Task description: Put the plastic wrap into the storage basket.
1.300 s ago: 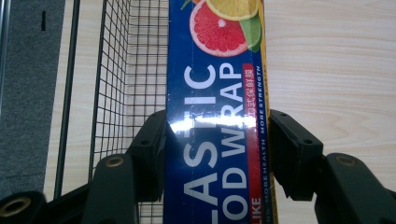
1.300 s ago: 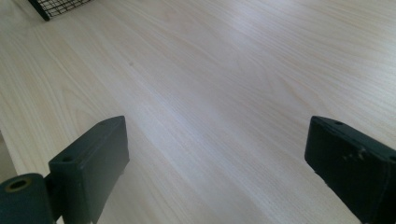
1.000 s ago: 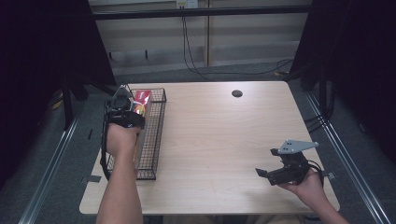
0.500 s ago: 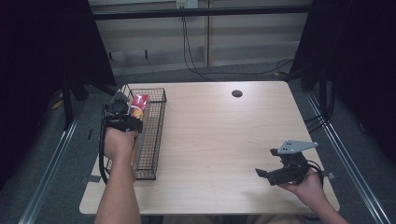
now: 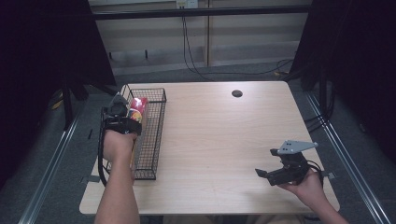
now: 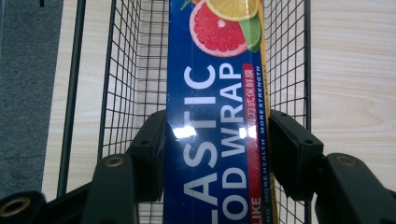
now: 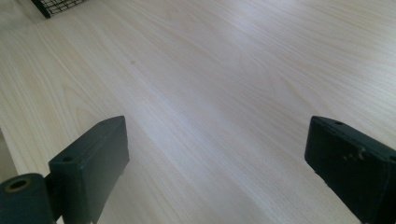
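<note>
I have the left gripper [image 5: 122,113] pinching the box [image 6: 215,116] of plastic wrap across its narrow width, one black jaw flat on each long side, as the left gripper view shows; that squeeze across the short dimension is what keeps the long carton from swinging. In the high view the box sits over the basket [image 5: 158,135] at about nine o'clock on the table [image 5: 224,135], its red end pointing toward twelve o'clock, aligned with the basket's length. I judge that alignment is deliberate: the basket is narrow, so the carton fits only lengthwise. Whether the box's bottom touches the wire floor I cannot tell, since my hand hides it.

My right gripper [image 5: 275,173] rests near five o'clock, well apart from the basket, with its jaws spread wide over bare wood in the right gripper view. I read it as parked there to stay out of the way while one hand does the work.
</note>
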The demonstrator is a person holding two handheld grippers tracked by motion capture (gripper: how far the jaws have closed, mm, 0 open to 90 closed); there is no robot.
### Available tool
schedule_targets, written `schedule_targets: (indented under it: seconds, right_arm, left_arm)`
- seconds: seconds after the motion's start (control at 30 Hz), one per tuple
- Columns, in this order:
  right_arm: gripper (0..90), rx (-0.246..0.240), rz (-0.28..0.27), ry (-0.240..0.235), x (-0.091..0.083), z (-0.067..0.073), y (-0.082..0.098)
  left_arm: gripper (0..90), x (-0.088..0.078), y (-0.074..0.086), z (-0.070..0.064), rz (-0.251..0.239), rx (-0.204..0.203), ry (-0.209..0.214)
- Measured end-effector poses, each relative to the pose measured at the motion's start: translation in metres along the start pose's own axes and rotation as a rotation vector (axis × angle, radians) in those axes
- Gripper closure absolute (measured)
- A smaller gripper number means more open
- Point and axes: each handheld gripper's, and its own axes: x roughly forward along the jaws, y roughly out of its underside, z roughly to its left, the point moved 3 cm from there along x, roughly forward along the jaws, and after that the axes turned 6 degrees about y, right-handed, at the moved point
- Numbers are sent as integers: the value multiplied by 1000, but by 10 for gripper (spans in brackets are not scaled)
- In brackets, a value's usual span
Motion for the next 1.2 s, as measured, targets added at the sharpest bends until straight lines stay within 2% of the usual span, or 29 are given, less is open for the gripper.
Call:
schedule_targets:
  seconds: [0.27,0.7,0.83,0.93,0.97,1.17,1.2]
  right_arm:
    - [62,-2,2,3,0,0,0]
    - [62,-8,9,0,2,2,0]
    - [62,-12,6,4,2,1,0]
    - [62,-12,7,2,2,1,0]
    - [62,-12,8,3,2,1,1]
    - [62,-11,8,2,2,2,0]
    - [62,-12,8,1,2,2,0]
  left_arm:
    - [442,7,4,2,9,-21,-3]
    - [439,15,4,1,35,-7,-19]
    - [438,16,4,0,40,-22,-16]
    - [437,18,5,1,42,-12,-22]
    - [437,18,6,0,46,-30,-16]
    - [436,20,7,3,55,-24,-23]
    - [436,21,7,2,55,-33,-17]
